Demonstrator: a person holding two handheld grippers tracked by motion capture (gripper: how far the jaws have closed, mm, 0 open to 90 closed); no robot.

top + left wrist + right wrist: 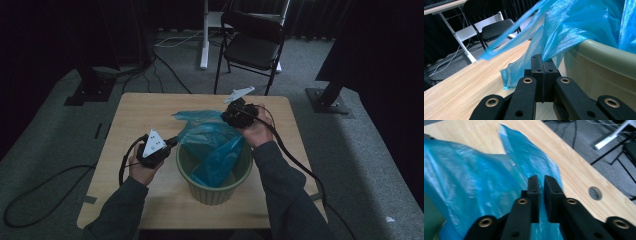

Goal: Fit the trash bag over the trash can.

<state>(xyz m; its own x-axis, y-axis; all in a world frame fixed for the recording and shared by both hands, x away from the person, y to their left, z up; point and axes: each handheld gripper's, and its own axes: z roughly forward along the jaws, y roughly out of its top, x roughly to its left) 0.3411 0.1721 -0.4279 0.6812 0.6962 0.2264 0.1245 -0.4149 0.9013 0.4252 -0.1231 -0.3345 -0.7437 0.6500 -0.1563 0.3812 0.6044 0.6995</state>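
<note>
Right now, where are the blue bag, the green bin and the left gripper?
blue bag (216,150): high view, fold hanging into the bin.
green bin (215,192): high view, front wall.
left gripper (543,65): left gripper view, closed tips.

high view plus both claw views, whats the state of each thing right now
blue bag: partly in the bin, draped over its rim, not spread out
green bin: upright on the table
left claw: shut on the bag edge
right claw: narrow gap between jaws, bag film behind
folding chair: unfolded, empty

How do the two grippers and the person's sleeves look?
Both the left gripper and the right gripper are black, each topped by a grey three-cornered plate and trailing a black cable. Their jaws are flat black blocks on link arms with brass-coloured rivets. The sleeves are dark grey.
</note>
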